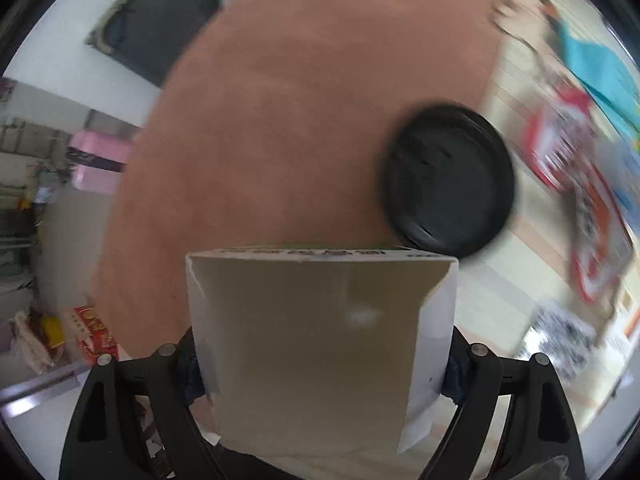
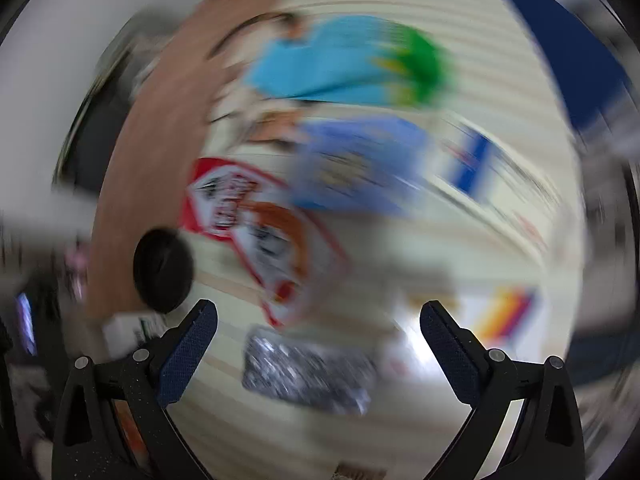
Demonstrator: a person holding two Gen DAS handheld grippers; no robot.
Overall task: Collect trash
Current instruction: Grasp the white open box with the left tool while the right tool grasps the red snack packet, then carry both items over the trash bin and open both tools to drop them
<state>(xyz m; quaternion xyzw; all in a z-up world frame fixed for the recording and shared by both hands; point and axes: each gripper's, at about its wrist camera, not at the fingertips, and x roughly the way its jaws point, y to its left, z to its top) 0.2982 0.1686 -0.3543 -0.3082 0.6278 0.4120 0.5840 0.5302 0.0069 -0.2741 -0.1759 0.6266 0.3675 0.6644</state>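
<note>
My left gripper (image 1: 322, 364) points down and is shut on an open white carton box (image 1: 312, 332), its blue pads against the box's two side walls. Just beyond the box lies a round black lid (image 1: 448, 180) at the edge of a brown surface (image 1: 300, 100). My right gripper (image 2: 319, 320) is open with nothing between its fingers, above a pale slatted tabletop (image 2: 420, 240). The view is blurred. Below it lie a silver foil packet (image 2: 308, 372), a red and white wrapper (image 2: 260, 232), a blue packet (image 2: 360, 164) and the black lid (image 2: 163, 270).
A turquoise and green packet (image 2: 344, 60), a blue and white wrapper (image 2: 472, 164) and a striped one (image 2: 508, 312) lie further out. A red box (image 1: 94, 332) and a pink item (image 1: 100, 160) are beyond the brown surface on the left.
</note>
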